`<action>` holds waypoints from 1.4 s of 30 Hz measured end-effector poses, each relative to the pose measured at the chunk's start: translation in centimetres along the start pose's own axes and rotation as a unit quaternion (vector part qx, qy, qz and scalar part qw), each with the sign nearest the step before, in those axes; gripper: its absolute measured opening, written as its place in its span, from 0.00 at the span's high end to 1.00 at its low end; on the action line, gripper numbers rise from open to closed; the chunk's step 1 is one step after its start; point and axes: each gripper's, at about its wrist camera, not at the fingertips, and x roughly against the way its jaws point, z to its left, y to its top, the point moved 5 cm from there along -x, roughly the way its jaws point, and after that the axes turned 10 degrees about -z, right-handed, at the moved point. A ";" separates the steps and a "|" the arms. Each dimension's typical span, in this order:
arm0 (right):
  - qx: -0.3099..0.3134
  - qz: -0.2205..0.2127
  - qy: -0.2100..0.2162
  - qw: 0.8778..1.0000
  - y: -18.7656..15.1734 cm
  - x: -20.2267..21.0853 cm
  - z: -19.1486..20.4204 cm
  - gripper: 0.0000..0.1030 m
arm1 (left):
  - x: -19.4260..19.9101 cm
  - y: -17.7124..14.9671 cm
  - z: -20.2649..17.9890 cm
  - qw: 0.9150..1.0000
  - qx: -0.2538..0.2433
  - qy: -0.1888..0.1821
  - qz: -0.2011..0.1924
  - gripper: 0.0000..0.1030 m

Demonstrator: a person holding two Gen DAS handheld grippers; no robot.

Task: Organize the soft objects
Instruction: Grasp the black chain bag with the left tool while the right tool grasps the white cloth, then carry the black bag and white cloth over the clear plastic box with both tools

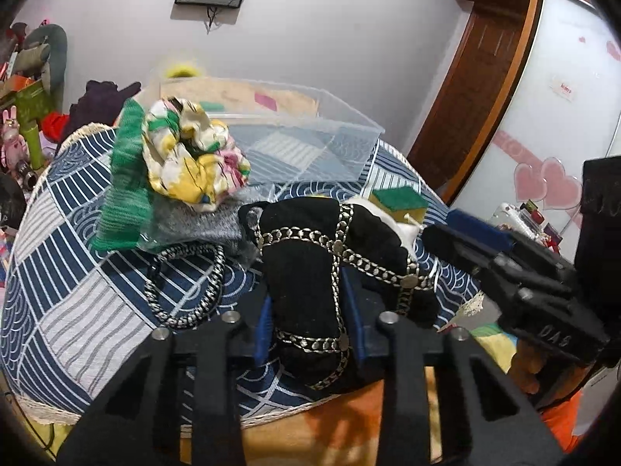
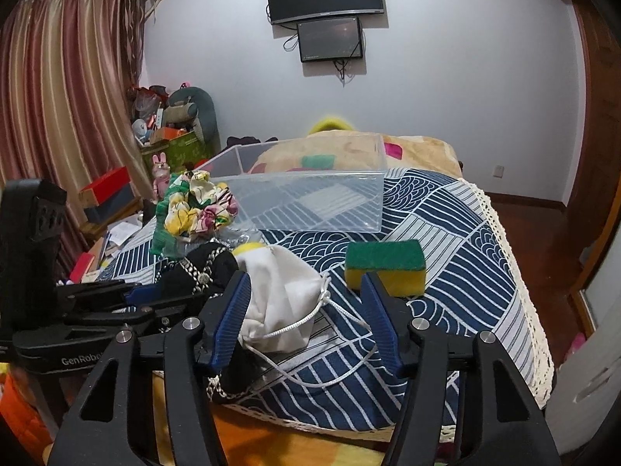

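Left hand-held gripper (image 1: pixel 312 328) around black garment (image 1: pixel 306 248)

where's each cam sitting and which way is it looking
Left wrist: on the left gripper, looking along its fingers at the black chain-trimmed cloth pinched between them; the right gripper shows at the right edge.
Right wrist: on the right gripper, facing the white drawstring bag between its open fingers; the left gripper shows at left.
Both share the green-and-yellow sponge, clear plastic bin and patterned blue cloth.
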 end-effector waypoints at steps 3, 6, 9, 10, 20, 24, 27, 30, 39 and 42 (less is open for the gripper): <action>0.004 0.006 0.003 1.000 -0.2 -0.4 0.4 0.46 | 1.2 0.7 0.3 1.000 -0.006 0.009 -0.013 0.72; 0.011 0.012 0.004 1.000 -0.5 -0.8 0.9 0.46 | 2.3 1.3 0.6 0.999 -0.011 0.023 -0.031 0.73; 0.017 0.018 0.004 1.000 -0.6 -1.2 1.3 0.46 | 2.9 2.1 1.1 0.998 -0.012 0.039 -0.053 0.77; 0.018 0.022 0.004 1.000 -0.7 -1.4 1.4 0.46 | 3.3 2.4 1.2 0.997 -0.013 0.043 -0.059 0.78; 0.027 0.053 0.020 0.998 -1.6 -3.9 2.7 0.46 | 4.0 3.2 3.1 0.994 -0.010 0.071 -0.080 0.82; 0.029 0.066 0.032 0.997 -2.3 -4.8 2.9 0.66 | 4.3 3.3 4.0 0.993 -0.002 0.080 -0.087 0.82; 0.024 0.065 0.031 0.997 -2.5 -4.5 2.7 0.79 | 4.8 3.6 4.3 0.992 -0.001 0.081 -0.098 0.82; 0.014 0.052 0.032 0.998 -2.3 -3.4 2.3 0.84 | 5.3 3.9 4.3 0.991 -0.003 0.081 -0.108 0.82; 0.024 -0.001 -0.003 1.000 0.0 0.6 1.0 0.84 | 7.0 6.1 4.0 0.986 -0.018 0.089 -0.142 0.82; 0.029 -0.017 -0.013 0.999 1.7 1.0 1.0 0.84 | 7.3 7.1 4.1 0.984 -0.018 0.086 -0.153 0.82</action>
